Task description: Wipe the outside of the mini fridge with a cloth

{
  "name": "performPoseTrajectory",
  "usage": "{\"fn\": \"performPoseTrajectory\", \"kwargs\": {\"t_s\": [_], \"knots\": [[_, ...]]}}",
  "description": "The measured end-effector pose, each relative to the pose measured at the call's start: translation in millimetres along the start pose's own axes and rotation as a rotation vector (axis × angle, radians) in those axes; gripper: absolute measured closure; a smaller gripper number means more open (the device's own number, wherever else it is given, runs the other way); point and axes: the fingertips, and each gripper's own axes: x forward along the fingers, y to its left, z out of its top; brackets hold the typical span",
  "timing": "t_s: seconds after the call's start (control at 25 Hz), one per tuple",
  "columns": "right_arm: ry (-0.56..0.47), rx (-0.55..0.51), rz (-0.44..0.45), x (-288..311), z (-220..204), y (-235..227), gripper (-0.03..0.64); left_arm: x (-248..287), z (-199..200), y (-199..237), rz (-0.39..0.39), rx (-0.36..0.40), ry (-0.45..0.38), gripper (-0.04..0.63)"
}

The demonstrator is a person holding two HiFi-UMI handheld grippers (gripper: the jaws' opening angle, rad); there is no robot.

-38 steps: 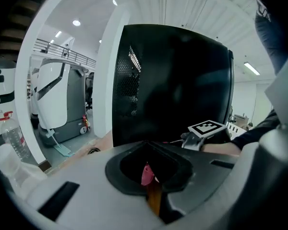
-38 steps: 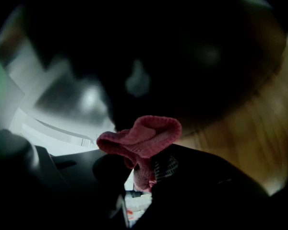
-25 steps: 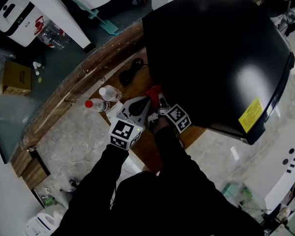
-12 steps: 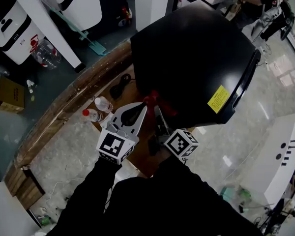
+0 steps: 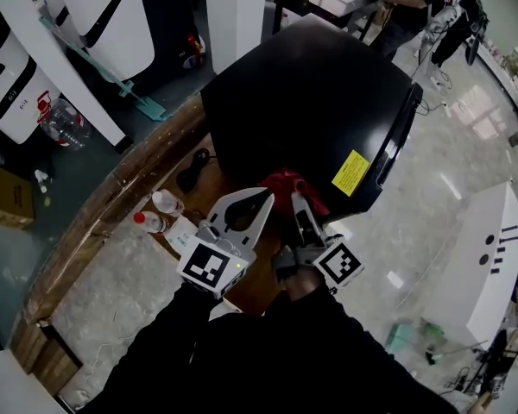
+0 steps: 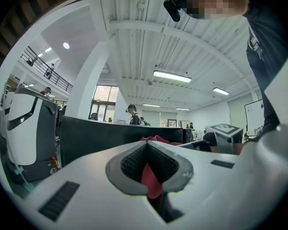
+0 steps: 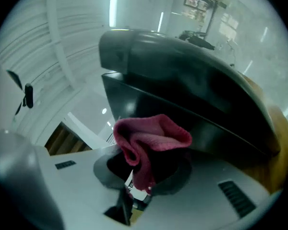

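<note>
Beside the front corner of the black fridge (image 5: 311, 102), the right gripper (image 5: 295, 198) pinches a bunched red cloth (image 5: 283, 182) – close against the fridge's side, though I cannot tell if it touches. The left gripper (image 5: 264, 196) hangs just beside it, jaws pressed together at the tips, with the cloth showing beyond them. The fridge stands on a wooden table (image 5: 104, 205).
</note>
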Motion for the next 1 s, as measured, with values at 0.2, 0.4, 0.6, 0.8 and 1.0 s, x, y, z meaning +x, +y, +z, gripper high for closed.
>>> {"fn": "performPoseTrajectory", "kwargs": {"t_s": [0.2, 0.4, 0.6, 0.8, 1.0], "knots": [[0.011, 0.082, 0.003, 0.1, 0.5, -18.5, 0.534, 15.0, -30.4, -4.0, 0.002, -0.008, 0.057, 0.591], [0.058, 0.126, -0.046, -4.2, -15.9, -54.2, 0.534, 14.4, -67.5, -2.1, 0.025, -0.034, 0.111, 0.591], [0.110, 0.161, -0.145, -5.8, -44.7, -109.3, 0.532, 13.8, -123.0, 4.3, 0.033, -0.057, 0.174, 0.591], [0.145, 0.178, -0.197, -4.2, -76.2, -155.2, 0.531, 13.3, -185.2, 8.9, 0.048, -0.097, 0.283, 0.591], [0.184, 0.240, -0.354, -19.0, -112.6, -229.6, 0.529, 20.3, -250.9, 8.3, 0.037, -0.190, 0.382, 0.591]]}}
